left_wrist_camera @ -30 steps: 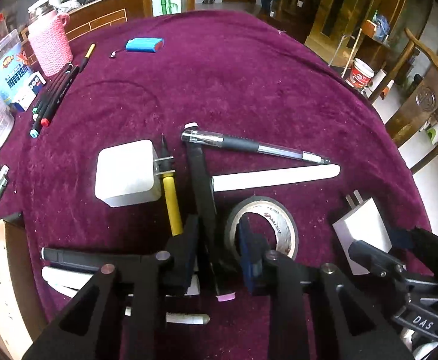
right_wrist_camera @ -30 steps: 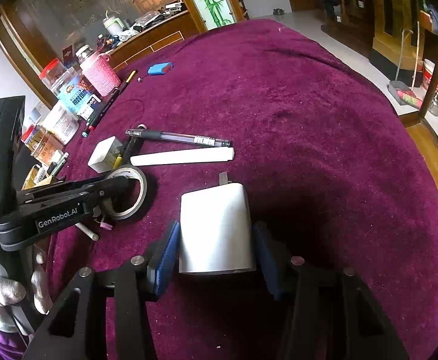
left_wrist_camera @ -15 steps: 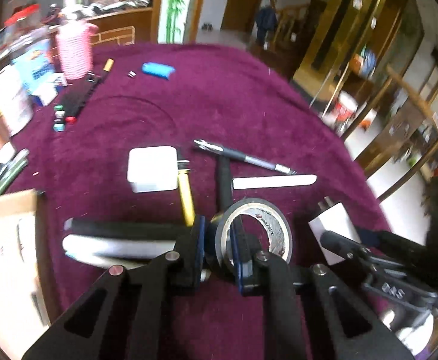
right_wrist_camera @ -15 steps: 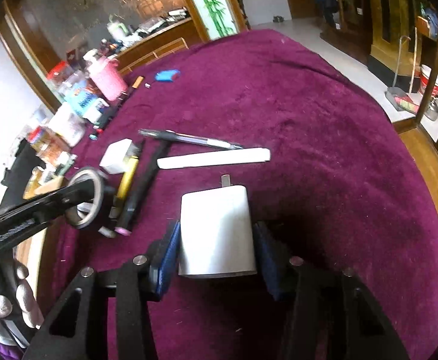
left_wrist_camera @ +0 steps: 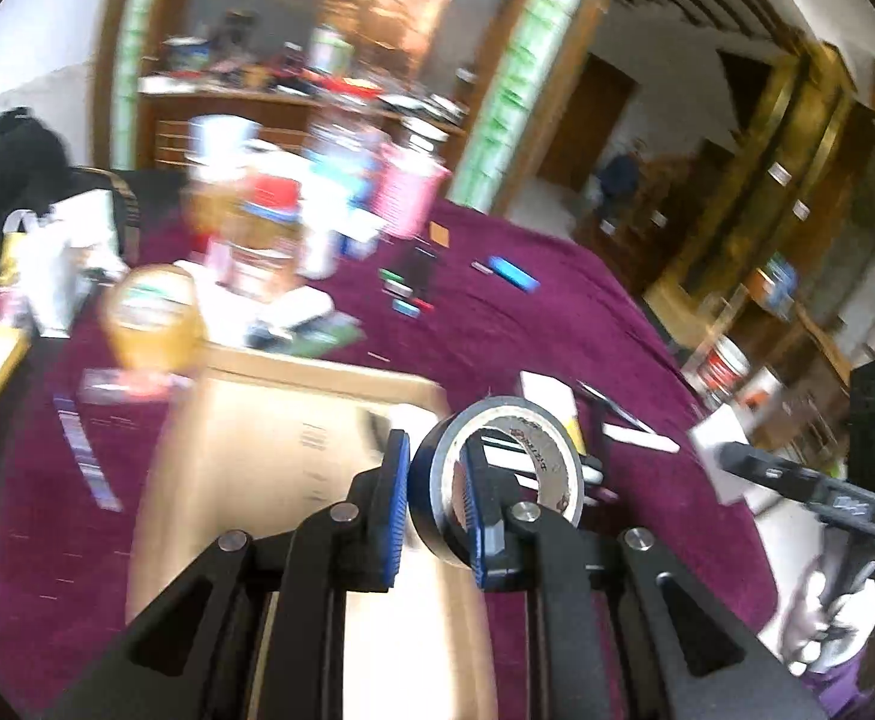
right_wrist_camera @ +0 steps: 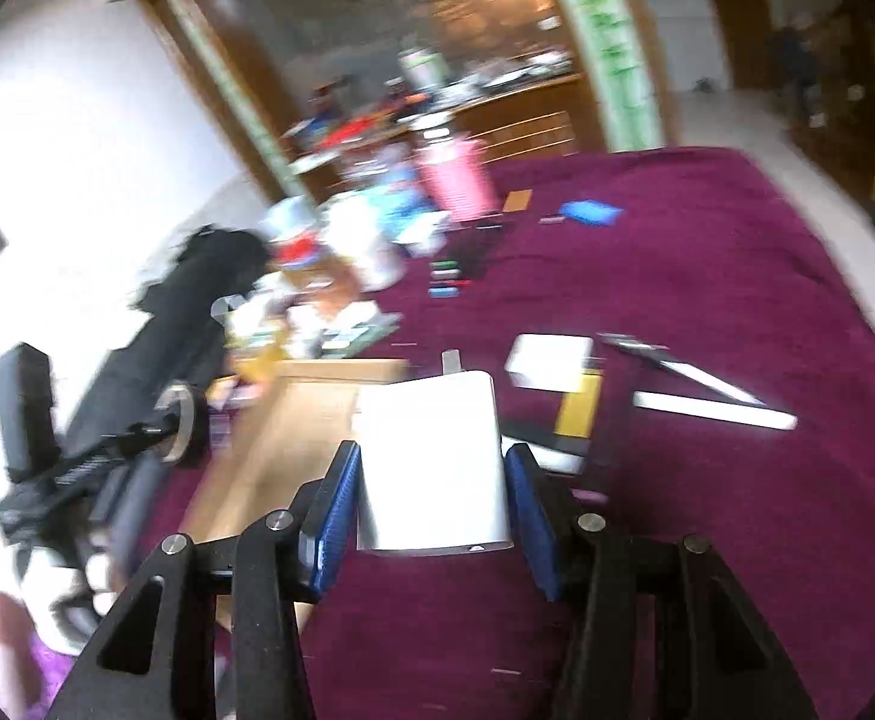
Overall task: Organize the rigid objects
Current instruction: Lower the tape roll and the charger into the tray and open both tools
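Note:
My left gripper is shut on a roll of dark tape, one finger through its hole, and holds it in the air over a flat cardboard box. My right gripper is shut on a white plug charger, lifted near the box edge. The left gripper with the tape also shows at the left of the right wrist view. A second white charger, a yellow pen, a clear pen and a white stick lie on the purple cloth.
Jars, a pink knitted cup, packets and markers crowd the far left of the round table. A blue case lies further back. A black bag sits at the left edge. Chairs and cabinets stand to the right.
Both grippers have lifted and swung left toward the cardboard box, carrying the tape and the charger. The views are blurred by the motion.

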### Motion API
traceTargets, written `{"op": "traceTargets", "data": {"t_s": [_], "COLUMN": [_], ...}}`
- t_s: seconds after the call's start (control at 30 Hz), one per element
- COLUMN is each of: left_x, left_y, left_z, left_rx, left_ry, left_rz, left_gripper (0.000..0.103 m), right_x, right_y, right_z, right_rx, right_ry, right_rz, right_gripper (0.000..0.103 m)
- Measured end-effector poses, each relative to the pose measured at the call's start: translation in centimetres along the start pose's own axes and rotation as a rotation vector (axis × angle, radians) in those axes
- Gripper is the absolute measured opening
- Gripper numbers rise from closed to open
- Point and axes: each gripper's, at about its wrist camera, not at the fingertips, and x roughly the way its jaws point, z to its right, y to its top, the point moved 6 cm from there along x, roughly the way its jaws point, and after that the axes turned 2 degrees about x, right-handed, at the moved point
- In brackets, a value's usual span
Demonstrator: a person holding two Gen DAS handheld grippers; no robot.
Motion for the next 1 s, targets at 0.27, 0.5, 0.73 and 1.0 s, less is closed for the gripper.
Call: {"op": "traceTargets", "data": {"t_s": [0.27,0.5,0.73,1.0], "left_x": [4.5,11.2,14.3,13.5], "left_y": [0.4,-1.6,-2.2,-1.7], "left_z": [-9.0,-11.9,-13.0,-13.1], "left_rx": [-0.087,-0.139,-0.183,-0.246], "left_ry": [0.126,0.140,0.136,0.080], "left_rz": [-0.087,-0.203,-0.247,-0.200], "left_gripper": [0.016,0.016,0.023,0.058], "right_x": [14.4,23.7,26.2,25.3], "right_y": [0.4,-1.0,-0.9,0.4], "right_z": [-6.1,-5.2,-4.2,-4.9], "right_rx": [0.067,0.121,0.110,0.010], "right_ry": [0.110,0.008,-0.066,-0.132], "right_rz": [-0.226,-0.314,-0.329,-0.245], "right_gripper": [0.053,0.054,0.054,0.058]}}
